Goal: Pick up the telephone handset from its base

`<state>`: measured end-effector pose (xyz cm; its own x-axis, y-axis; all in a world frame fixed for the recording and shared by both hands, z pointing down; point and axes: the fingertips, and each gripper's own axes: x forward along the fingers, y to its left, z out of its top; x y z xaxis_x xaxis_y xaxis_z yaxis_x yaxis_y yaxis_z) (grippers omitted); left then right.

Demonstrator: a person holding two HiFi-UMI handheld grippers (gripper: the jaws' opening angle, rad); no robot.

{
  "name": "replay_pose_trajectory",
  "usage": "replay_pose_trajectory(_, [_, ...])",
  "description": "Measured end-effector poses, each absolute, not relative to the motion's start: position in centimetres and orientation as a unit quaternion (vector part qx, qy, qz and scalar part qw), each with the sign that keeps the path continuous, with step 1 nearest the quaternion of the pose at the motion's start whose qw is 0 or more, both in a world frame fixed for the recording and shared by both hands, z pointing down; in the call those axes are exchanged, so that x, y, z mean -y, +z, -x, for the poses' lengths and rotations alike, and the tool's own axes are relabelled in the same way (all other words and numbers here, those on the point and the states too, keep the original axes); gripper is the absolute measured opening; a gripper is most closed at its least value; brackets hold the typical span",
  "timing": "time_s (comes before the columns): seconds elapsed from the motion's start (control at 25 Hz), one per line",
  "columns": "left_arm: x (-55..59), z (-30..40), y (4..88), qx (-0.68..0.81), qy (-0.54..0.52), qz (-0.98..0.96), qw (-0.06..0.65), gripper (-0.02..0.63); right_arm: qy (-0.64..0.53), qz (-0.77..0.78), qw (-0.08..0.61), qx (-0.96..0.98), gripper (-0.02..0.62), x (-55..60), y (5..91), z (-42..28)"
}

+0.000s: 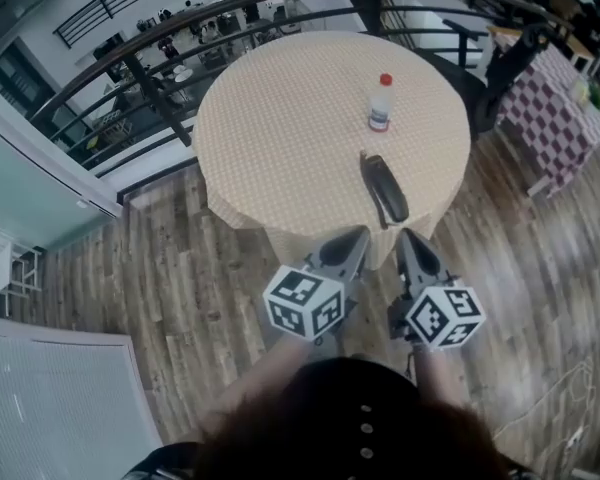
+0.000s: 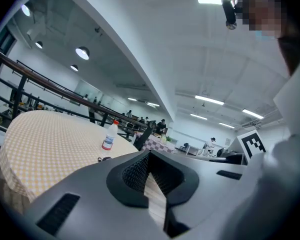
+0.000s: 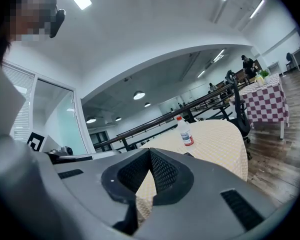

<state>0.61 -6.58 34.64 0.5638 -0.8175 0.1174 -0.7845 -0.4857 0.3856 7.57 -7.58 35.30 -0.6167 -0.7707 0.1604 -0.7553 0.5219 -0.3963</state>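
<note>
Head view: at six o'clock of the frame, the left gripper [image 1: 357, 238] and right gripper [image 1: 409, 238] sit side by side over the wood floor [image 1: 180, 268], short of the round table [image 1: 280, 118]. In the gripper views each tool's jaws meet at the tips with nothing between them: left [image 2: 149, 153], right [image 3: 150, 151]. The telephone handset [image 1: 385, 190] lies on the checked cloth near the table's five o'clock rim, at eleven o'clock from the right gripper and untouched. A red-capped bottle [image 1: 380, 103] stands farther in, at two o'clock. Beyond the table runs a dark railing [image 1: 130, 63].
</note>
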Motion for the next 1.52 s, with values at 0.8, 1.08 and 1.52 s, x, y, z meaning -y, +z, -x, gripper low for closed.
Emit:
replay_pose_trajectory(0.8, [23.1, 4.5, 34.7, 0.431, -0.024, -0.877, 0.21, 0.006, -0.216, 0.439, 0.007, -0.872, 0.009, 23.9, 35.2, -0.1])
replay_pose_trajectory(1.08, [26.5, 5.4, 35.4, 0.423, -0.015, -0.88, 0.214, 0.006, -0.22, 0.441, 0.005, -0.87, 0.01, 27.0, 35.6, 1.3])
replay_pose_trajectory(1.52, [27.8, 5.8, 36.5, 0.428, -0.013, -0.874, 0.228, 0.006, -0.229, 0.456, -0.005, -0.86, 0.011, 27.9, 36.4, 0.2])
